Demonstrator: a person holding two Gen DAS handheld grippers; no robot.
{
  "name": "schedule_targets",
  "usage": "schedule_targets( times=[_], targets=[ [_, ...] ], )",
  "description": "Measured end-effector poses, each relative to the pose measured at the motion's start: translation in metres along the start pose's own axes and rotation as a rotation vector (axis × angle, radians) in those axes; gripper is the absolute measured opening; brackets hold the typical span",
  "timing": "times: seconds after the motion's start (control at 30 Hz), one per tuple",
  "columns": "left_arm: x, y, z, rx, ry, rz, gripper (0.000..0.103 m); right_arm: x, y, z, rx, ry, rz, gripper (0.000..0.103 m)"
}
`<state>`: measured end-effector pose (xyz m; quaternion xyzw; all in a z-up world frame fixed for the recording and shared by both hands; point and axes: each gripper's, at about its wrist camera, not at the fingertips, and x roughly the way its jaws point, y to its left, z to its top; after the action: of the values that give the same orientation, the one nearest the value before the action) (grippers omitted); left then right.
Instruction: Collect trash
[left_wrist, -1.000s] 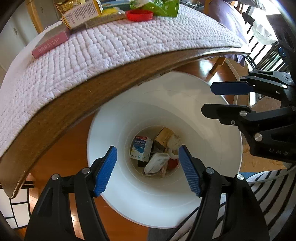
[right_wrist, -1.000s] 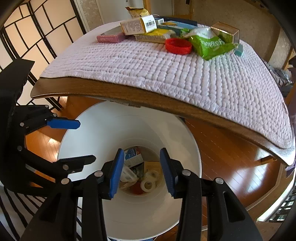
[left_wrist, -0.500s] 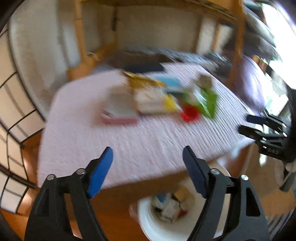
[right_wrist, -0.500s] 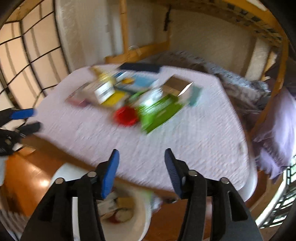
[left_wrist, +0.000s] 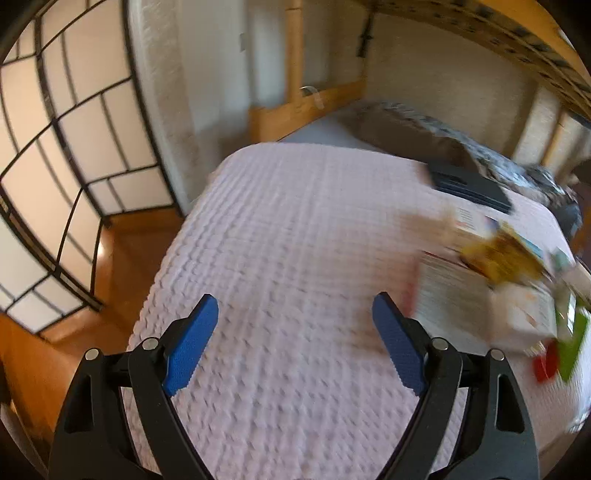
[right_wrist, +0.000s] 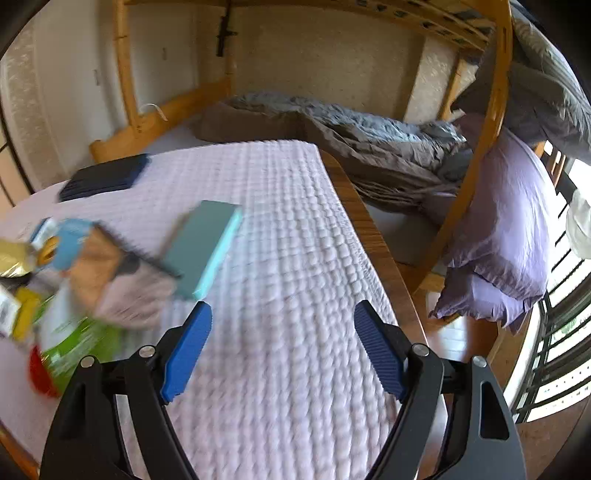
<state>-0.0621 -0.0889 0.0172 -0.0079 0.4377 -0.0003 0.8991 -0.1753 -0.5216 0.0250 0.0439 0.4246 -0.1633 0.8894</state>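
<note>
Both views are motion-blurred. My left gripper (left_wrist: 295, 343) is open and empty above the bare left part of the pink quilted table cover (left_wrist: 295, 229). The trash pile lies to its right: a white box (left_wrist: 454, 306), a yellow packet (left_wrist: 498, 254), a red lid (left_wrist: 545, 363), a green bag (left_wrist: 574, 339). My right gripper (right_wrist: 282, 347) is open and empty over the cover (right_wrist: 295, 280). To its left lie a teal box (right_wrist: 203, 247), a brown box (right_wrist: 99, 266), the green bag (right_wrist: 74, 350) and the red lid (right_wrist: 38, 373). The bin is out of view.
A dark blue flat case (left_wrist: 469, 184) lies at the table's far side, also in the right wrist view (right_wrist: 103, 177). A bunk bed with a grey duvet (right_wrist: 369, 136) and a purple pillow (right_wrist: 506, 236) stands behind. A paper screen (left_wrist: 55, 147) stands at the left.
Both grippers have risen from over the white bin to above the table top and swung apart, the left one leftward and the right one rightward. The right jaws have opened wider.
</note>
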Motion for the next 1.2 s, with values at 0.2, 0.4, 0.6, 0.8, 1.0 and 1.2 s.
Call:
schedule_targets(
  times=[0.2,0.4,0.6,0.8,1.0,1.2],
  targets=[
    [0.032,0.018,0.010,-0.047,0.016,0.059,0.087,0.034,-0.009,0.008,0.008,0.025,-0.033,0.078],
    [0.045,0.021,0.009,-0.056,0.048,0.076,0.087,0.045,-0.015,0.012,0.032,0.014,-0.033,0.084],
    [0.047,0.025,0.006,-0.080,0.068,0.091,0.100,0.046,-0.021,0.009,0.060,0.028,-0.024,0.096],
    [0.042,0.029,-0.002,-0.067,0.068,0.085,0.102,0.045,-0.029,0.002,0.063,0.046,0.018,0.099],
    [0.042,0.031,-0.003,-0.060,0.064,0.074,0.102,0.041,-0.026,-0.002,0.055,0.043,0.028,0.099],
    [0.042,0.030,-0.003,-0.060,0.062,0.074,0.102,0.041,-0.026,-0.002,0.056,0.043,0.027,0.099]
  ],
)
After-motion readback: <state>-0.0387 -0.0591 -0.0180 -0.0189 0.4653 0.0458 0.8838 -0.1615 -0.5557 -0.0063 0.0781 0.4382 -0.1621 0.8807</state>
